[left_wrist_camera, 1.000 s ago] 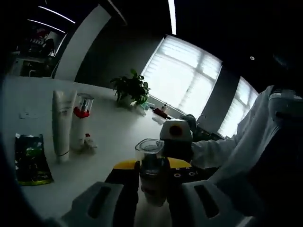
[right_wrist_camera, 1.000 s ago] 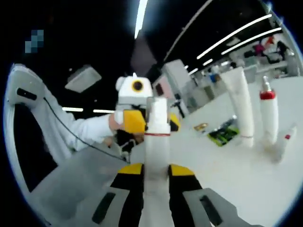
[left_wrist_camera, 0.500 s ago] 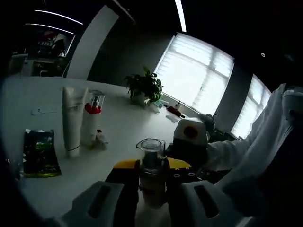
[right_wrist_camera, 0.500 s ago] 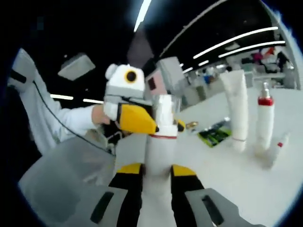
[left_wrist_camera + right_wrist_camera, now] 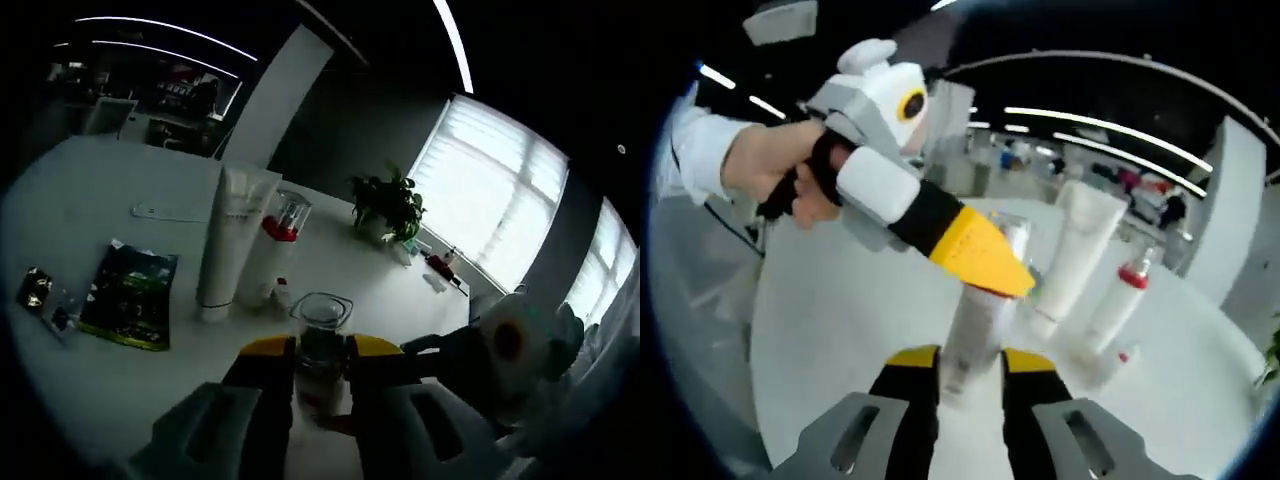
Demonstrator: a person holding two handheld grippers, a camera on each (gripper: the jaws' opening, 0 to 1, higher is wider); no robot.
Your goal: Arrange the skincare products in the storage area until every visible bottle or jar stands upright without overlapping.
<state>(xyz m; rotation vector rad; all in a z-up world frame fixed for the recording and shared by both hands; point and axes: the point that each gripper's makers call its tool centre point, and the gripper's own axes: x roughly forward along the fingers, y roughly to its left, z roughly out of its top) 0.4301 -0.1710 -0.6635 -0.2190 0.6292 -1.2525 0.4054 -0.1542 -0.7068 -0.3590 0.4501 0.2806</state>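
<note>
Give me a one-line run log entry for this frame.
left hand-held gripper: shut on clear-capped bottle | right hand-held gripper: shut on white bottle | white tube, red-collared pump bottle: upright on table | phase: carrying

White tube [image 5: 232, 235], red-collared bottle [image 5: 277, 232], green sachet [image 5: 131, 296]

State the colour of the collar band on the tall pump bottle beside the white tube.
Red, on the tall white pump bottle; the right gripper view shows it best.
</note>
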